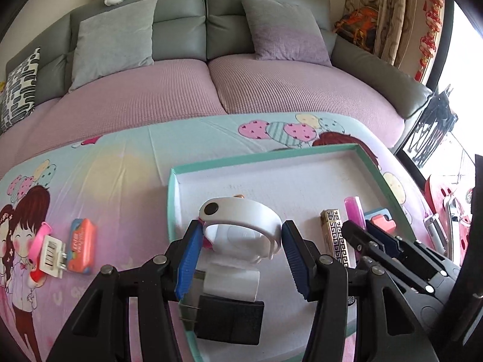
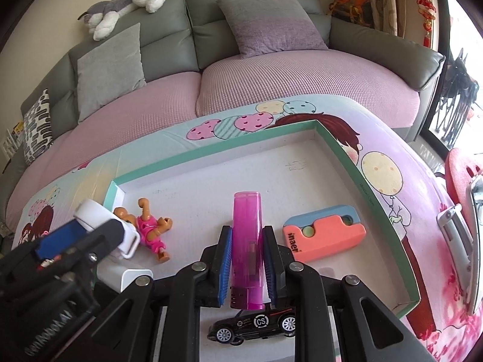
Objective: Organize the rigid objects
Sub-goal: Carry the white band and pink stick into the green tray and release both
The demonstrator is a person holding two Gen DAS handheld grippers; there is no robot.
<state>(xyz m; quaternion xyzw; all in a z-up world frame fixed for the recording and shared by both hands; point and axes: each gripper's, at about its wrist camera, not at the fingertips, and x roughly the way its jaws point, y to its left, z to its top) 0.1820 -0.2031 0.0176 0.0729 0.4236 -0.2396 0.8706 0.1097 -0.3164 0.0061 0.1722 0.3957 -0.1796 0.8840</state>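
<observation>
The tray (image 2: 377, 199), a shallow rectangular cardboard lid with mint-green walls and a plain white floor, lies on the table (image 1: 114, 175), which is covered with a glossy cartoon-print cloth of balloons and children.

The left tool (image 1: 241, 241) spreads its ribbed blue pads on either side of a smooth white plastic wristband (image 1: 241, 220) with a round black stud; whether the pads press it or merely flank it cannot be told. Below the band lie a white block-shaped plug (image 1: 231, 280) and a black matte adapter (image 1: 229, 319) with metal prongs.

The right tool (image 2: 247, 259) is clenched on a translucent magenta lighter (image 2: 246, 241), a rounded rectangular body standing upright between the pads. Beneath it sits a small black toy car (image 2: 253, 324) with silver wheels. A coral and blue plastic case (image 2: 324, 232) lies flat just right of the lighter, and a jointed doll (image 2: 151, 229) in pink lies to the left, all within the tray.

A gold lighter (image 1: 335, 235) with a Greek-key pattern stands beside the magenta one. Outside the tray, on the cloth, lie an orange box (image 1: 81, 246) and a barcode tag (image 1: 54, 255).
</observation>
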